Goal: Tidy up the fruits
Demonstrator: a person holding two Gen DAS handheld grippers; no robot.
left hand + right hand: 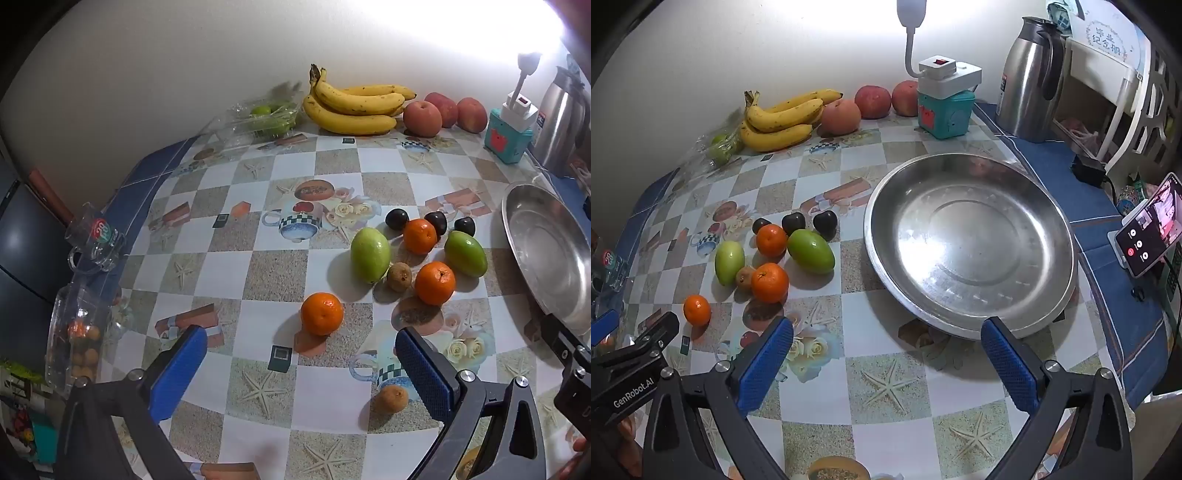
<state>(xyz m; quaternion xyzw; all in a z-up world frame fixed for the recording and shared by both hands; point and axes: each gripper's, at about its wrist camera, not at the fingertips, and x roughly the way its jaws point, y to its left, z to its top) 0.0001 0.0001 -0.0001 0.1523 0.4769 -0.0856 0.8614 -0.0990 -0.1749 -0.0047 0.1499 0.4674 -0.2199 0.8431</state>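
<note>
Loose fruit lies on the checked tablecloth: three oranges, the nearest [321, 313] alone, two green mangoes [370, 254] [465, 253], three dark plums [396, 219], a kiwi [399, 276] and a second kiwi [392, 398] by my left gripper's right finger. My left gripper [301, 373] is open and empty, just short of the nearest orange. My right gripper [886, 363] is open and empty in front of the empty steel basin [967, 243]. The fruit cluster [768, 258] lies left of the basin.
Bananas [354, 107], three apples [423, 119] and bagged limes [266, 116] line the back wall. A socket box with lamp [945, 96], a steel flask [1030, 74] and a phone [1145, 232] stand at the right. A glass mug [98, 240] and jar [77, 339] stand at the left edge.
</note>
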